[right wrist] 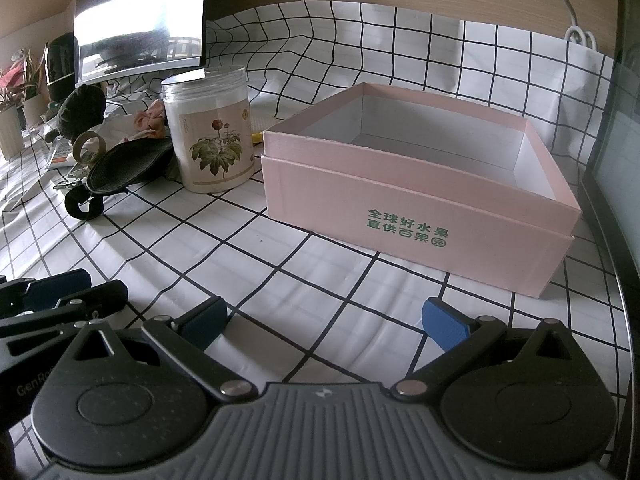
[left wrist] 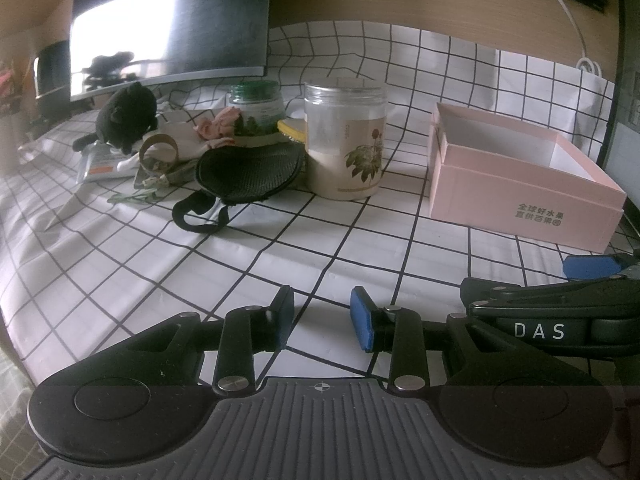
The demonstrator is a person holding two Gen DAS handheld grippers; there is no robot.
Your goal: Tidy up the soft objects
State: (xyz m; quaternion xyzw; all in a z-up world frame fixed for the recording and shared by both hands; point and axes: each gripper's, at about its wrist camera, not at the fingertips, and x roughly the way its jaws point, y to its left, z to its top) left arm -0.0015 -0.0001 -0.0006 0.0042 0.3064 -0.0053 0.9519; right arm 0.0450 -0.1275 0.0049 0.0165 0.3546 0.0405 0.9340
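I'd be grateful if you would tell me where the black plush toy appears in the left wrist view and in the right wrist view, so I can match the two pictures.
Left wrist view: the black plush toy sits upper left, below the monitor, at the back of the clutter pile.
Right wrist view: the black plush toy sits at the far left edge, behind the tape roll.
Shared landmark: the clear jar with the flower label, to the toy's right in both views.

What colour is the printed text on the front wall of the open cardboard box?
Green, on the open pink cardboard box; the right wrist view shows it best.
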